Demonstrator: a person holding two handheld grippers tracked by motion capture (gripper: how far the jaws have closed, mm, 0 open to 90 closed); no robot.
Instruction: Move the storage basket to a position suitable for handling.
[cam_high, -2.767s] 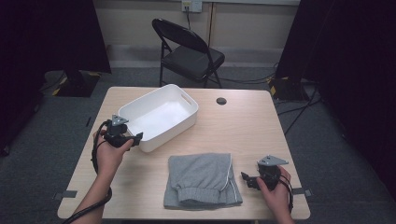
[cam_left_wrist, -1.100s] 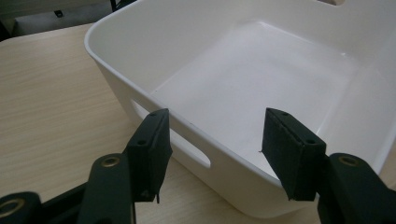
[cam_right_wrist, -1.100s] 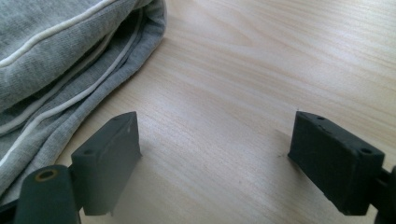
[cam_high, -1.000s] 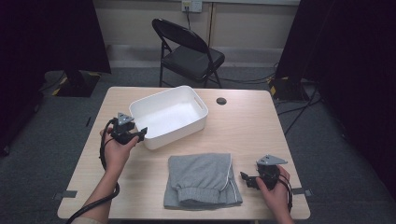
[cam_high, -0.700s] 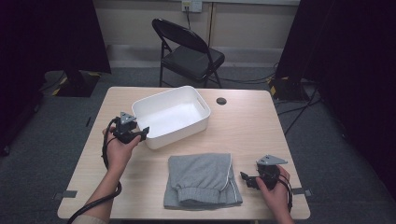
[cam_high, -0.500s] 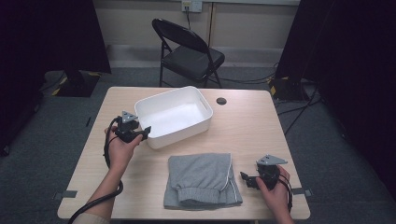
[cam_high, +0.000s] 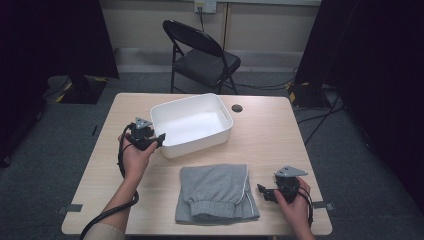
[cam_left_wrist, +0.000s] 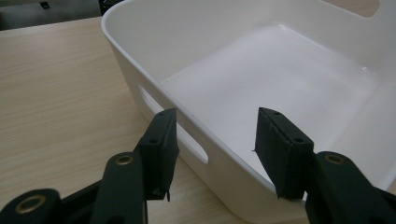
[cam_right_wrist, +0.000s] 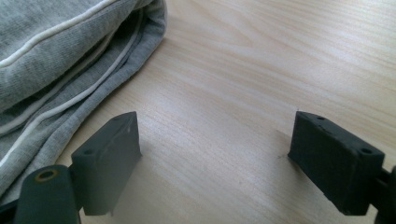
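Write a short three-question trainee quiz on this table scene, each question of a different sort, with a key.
1. True or false: the left tool has one jaw outside and one inside the wall of the white tub.
2. Multiple choice: what lies nearest the right tool? A) a red mug B) the folded grey garment C) a stack of plates
3. Fill in: the inside of the white tub is ____.

Key
1. True. The left gripper view shows the tub's rim running between the jaws, which have just been closing, with a gap to the wall at each pad.
2. B. It lies on the wooden table, just left of the open tool.
3. Empty.
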